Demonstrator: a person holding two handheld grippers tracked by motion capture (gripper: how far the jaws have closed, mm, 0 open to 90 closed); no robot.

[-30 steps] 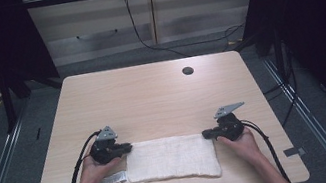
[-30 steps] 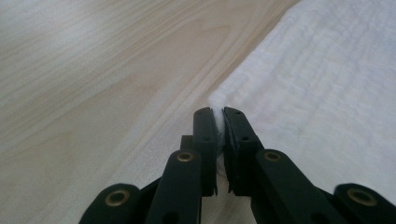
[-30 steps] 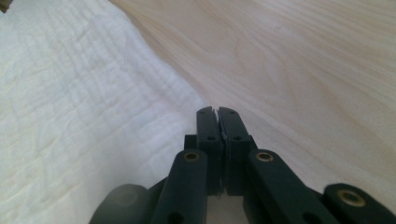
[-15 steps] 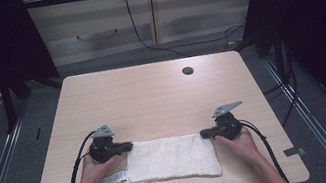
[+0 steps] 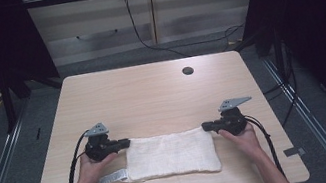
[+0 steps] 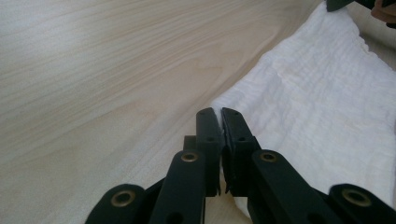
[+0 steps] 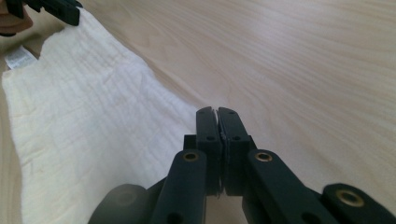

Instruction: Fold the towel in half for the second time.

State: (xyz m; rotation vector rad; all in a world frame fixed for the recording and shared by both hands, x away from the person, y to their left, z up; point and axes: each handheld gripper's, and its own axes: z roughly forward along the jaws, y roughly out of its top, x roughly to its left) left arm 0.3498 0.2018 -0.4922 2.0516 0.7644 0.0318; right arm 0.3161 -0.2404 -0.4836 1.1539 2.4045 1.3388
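Towel [image 5: 171,154] flat on tabletop [image 5: 152,98], stretched between claws. Left claw [image 5: 125,141] clamped on far-left corner, right claw [image 5: 206,126] on far-right corner. Corners gripped; probable fold toward near edge not yet begun.

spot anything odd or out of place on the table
Nothing stands out. The white towel lies folded flat on the table, its tag sticking out at the near left corner, with each claw pinching a far corner.
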